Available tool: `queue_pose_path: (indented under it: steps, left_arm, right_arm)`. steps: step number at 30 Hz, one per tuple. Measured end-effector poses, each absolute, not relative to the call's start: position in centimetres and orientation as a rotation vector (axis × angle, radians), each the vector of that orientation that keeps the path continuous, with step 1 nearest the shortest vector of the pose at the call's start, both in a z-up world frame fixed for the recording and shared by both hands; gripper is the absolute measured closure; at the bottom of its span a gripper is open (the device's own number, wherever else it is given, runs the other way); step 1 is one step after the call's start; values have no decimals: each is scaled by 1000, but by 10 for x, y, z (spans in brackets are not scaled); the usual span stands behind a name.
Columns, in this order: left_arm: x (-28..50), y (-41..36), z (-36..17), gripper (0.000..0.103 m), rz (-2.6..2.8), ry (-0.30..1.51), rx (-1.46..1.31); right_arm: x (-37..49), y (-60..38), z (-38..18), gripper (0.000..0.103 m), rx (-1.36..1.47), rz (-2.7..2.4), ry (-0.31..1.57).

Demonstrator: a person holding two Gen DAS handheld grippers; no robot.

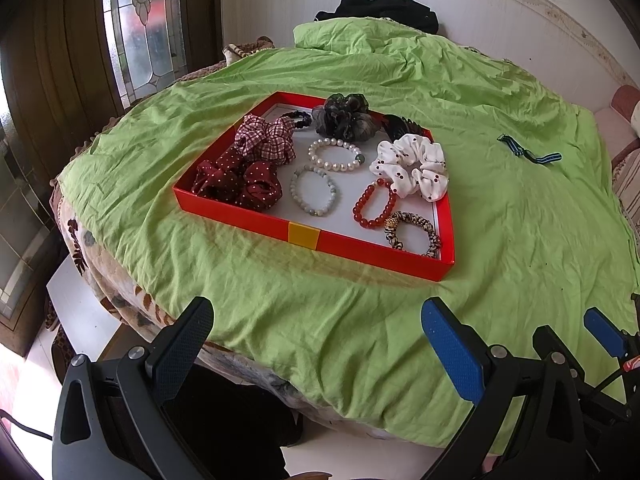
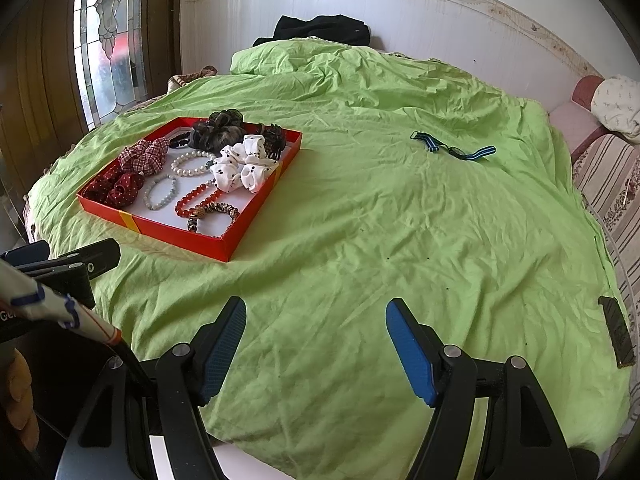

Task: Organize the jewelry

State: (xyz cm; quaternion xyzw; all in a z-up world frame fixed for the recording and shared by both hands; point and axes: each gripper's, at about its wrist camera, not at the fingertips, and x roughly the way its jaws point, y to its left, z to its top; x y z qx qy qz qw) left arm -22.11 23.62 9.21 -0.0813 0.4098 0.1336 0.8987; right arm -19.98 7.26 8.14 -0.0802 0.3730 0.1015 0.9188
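**Both claws wide over the green sheet, tray ahead**

Your left claw (image 1: 316, 324) hangs spread wide and holding nothing, just short of the red tray (image 1: 376, 254). Your right claw (image 2: 316, 324) is wide too, empty, over the green sheet (image 2: 360, 240) to the right of the tray. Inside the tray, nearest you lies the leopard hair tie (image 1: 414, 234), then the red bead bracelet (image 1: 374, 204), pale bead bracelet (image 1: 314, 192), pearl bracelet (image 1: 336, 155) and white scrunchie (image 1: 410, 168). Well right of the tray, a striped strap (image 2: 454, 149) lies alone on the sheet.
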Motion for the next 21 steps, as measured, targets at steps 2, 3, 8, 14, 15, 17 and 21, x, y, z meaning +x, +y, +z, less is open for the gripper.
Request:
queue_pose_path:
  steps: [2, 3, 8, 14, 15, 17, 21]
  left_arm:
    - [-221, 236, 91, 0, 280, 850, -167]
    - [-220, 236, 92, 0, 280, 849, -165]
    - [-218, 238, 103, 0, 299, 832, -154]
    - [-213, 230, 126, 0, 315, 798, -115]
    - [-212, 225, 128, 0, 311, 797, -104]
    - [-209, 212, 131, 0, 294, 798, -77]
    - [-196, 184, 134, 0, 255, 820, -51]
  right_arm:
    - [-199, 73, 81, 26, -164, 213, 766]
    - [-199, 73, 81, 26, -164, 216, 764]
    - [-198, 73, 84, 26, -158, 233, 752]
    - [-198, 62, 90, 24, -117, 249, 734]
    - [-198, 59, 91, 24, -108, 248, 734]
    - [-196, 49, 91, 24, -85, 247, 735]
    - [-188, 19, 94, 24, -23, 234, 738]
